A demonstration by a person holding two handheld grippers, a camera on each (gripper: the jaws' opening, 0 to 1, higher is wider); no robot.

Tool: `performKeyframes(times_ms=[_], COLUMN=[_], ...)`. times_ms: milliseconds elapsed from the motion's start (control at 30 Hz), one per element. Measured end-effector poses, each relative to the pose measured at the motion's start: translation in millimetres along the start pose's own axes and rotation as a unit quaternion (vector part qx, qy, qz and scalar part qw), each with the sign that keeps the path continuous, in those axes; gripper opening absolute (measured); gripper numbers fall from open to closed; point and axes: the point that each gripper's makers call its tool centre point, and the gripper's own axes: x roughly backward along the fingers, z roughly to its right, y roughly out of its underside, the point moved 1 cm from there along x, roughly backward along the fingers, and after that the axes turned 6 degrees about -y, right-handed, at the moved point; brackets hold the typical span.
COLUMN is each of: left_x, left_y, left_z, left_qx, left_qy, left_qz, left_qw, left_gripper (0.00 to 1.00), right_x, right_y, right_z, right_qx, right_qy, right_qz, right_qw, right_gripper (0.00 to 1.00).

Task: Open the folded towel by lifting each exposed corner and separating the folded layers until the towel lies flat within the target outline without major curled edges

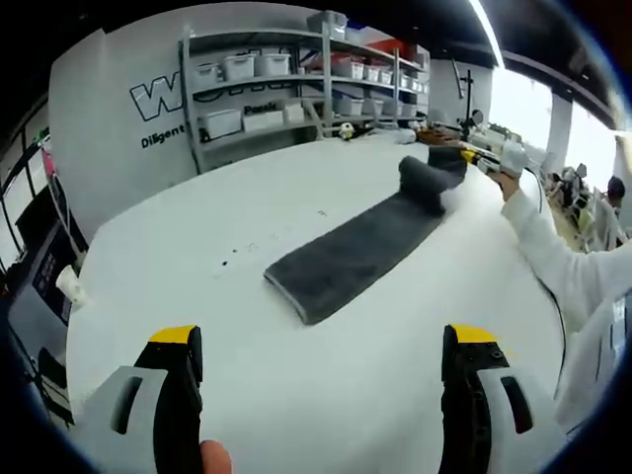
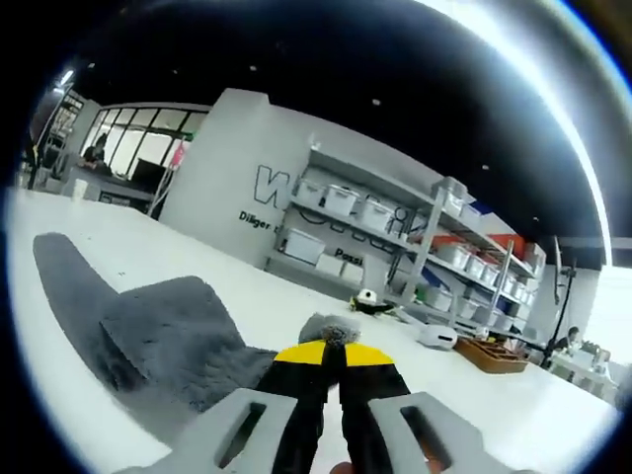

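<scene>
White desk (image 1: pixel 296 326) spreads wide before you, backed by a pale wall (image 1: pixel 109 109) with dark lettering and grey shelving (image 1: pixel 296 79) stacked with white bins. The dark grey towel (image 1: pixel 355 247) lies as a long folded strip across the desk's middle, its far end lifted. Your right gripper (image 2: pixel 333 360) has its jaws pinched shut on that raised end; your left gripper (image 1: pixel 326 370) hangs above the near desk, jaws wide apart.

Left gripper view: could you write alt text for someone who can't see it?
A long dark grey towel lies on a white table, its far end lifted by the right gripper. The left gripper is open in front; shelves of bins stand behind.
</scene>
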Motion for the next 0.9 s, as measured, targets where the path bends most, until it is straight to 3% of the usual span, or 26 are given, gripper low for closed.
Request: performKeyframes(times_ms=[300,533,633,700,800,900], left_x=[-2.2,-4.1,-5.7,-6.4,-6.7,-6.2], left_y=[1.4,1.5,1.1,1.2,1.0,1.2], left_z=[-1.5,-0.4,0.1,0.8,0.9,0.8], left_qx=[0.002,0.001,0.0,-0.001,-0.001,-0.001], left_qy=[0.0,0.0,0.001,0.003,0.004,0.003], left_qz=[-0.004,-0.006,-0.007,-0.008,-0.008,-0.007], left_qw=[1.0,1.0,1.0,1.0,1.0,1.0], left_gripper=[1.0,1.0,1.0,1.0,1.0,1.0], right_x=[7.1,15.3,18.2,20.4,24.4,35.4], right_y=[21.4,35.7,44.6,48.3,43.2,27.7], right_z=[27.5,51.0,56.2,60.2,69.0,78.2], right_qx=[0.0,-0.031,-0.024,-0.01,-0.026,-0.049], right_qy=[0.03,0.062,0.085,0.104,0.135,0.166], right_qz=[-0.011,-0.007,-0.029,-0.049,-0.053,-0.053], right_qw=[0.9995,0.9975,0.9957,0.9932,0.9891,0.9835], right_gripper=[0.0,0.0,0.02,0.1,0.3,0.43])
